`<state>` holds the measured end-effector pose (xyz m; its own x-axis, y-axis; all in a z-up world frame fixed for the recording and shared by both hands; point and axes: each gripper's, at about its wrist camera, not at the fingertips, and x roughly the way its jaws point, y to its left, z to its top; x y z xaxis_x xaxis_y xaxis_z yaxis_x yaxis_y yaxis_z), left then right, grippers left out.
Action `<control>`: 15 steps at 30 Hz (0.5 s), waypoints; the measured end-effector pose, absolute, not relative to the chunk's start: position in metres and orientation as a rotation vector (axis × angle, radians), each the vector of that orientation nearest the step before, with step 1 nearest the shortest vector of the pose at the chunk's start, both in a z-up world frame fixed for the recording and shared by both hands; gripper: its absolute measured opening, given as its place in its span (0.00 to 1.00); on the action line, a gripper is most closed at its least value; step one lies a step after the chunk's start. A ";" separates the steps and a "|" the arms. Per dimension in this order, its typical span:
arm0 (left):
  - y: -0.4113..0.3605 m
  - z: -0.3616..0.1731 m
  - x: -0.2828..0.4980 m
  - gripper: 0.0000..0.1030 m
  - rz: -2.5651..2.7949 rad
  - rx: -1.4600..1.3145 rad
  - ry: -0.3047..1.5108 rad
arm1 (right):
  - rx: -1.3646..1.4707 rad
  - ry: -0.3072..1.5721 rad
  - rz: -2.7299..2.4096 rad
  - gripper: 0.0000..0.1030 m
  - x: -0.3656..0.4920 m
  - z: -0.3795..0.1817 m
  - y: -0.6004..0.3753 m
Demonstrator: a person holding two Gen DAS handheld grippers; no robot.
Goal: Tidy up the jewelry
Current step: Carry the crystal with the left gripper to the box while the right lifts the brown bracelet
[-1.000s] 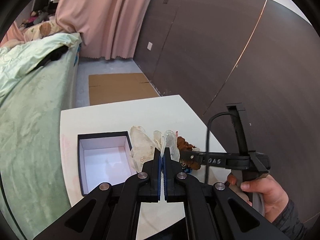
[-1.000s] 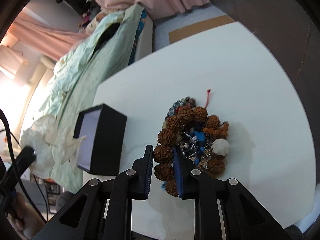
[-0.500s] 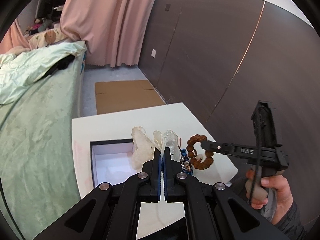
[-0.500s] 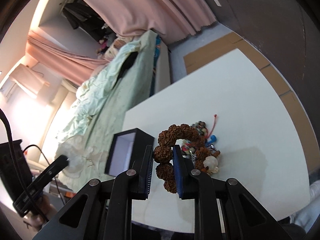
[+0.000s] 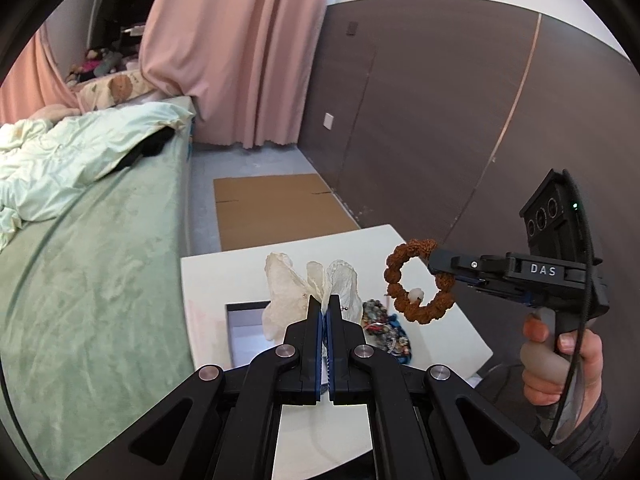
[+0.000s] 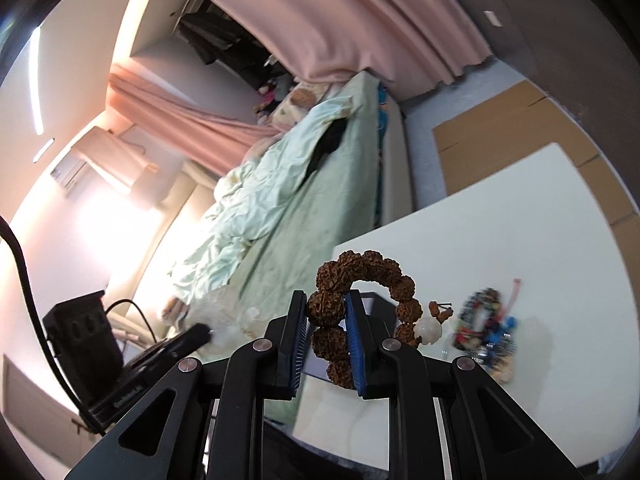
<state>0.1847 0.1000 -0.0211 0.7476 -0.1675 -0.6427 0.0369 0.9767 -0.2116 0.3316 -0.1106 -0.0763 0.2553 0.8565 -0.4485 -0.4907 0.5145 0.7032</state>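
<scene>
A bracelet of knobbly brown beads (image 6: 362, 276) with one white bead hangs in the air, my right gripper (image 6: 326, 308) shut on one of its beads. From the left wrist view the same bracelet (image 5: 418, 280) dangles off the right gripper (image 5: 434, 266) above the white table (image 5: 224, 276). My left gripper (image 5: 324, 306) is shut on a crumpled translucent white bag (image 5: 288, 280), held over the black open box (image 5: 246, 330). A heap of mixed coloured jewelry (image 5: 386, 332) lies on the table right of the box, blurred in the right wrist view as a heap (image 6: 486, 328).
A bed with green covers (image 5: 92, 264) runs along the table's left side. Flat cardboard (image 5: 276, 208) lies on the floor beyond the table. A dark panelled wall (image 5: 440, 120) stands on the right, pink curtains (image 5: 236, 52) behind. A hand (image 5: 560, 364) grips the right tool's handle.
The right gripper rose off the table with the brown bracelet, lifting it clear of the jewelry heap. The left gripper also rose a little with the bag.
</scene>
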 end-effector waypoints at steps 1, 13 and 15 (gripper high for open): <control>0.106 -0.022 0.185 0.01 -0.102 -0.194 0.720 | 0.466 0.920 0.977 0.20 0.330 -0.076 -0.104; 0.142 -0.042 0.191 0.01 -0.061 -0.237 0.767 | 0.402 1.025 1.057 0.20 0.330 -0.100 -0.030; 0.142 -0.049 0.194 0.01 -0.070 -0.241 0.784 | 0.412 1.027 1.056 0.20 0.330 -0.102 -0.031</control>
<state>0.1945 0.1420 -0.0485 0.7073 -0.1512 -0.6905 -0.0274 0.9703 -0.2405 0.3298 -0.0308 -0.1018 0.1101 0.8632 -0.4928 -0.5167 0.4733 0.7135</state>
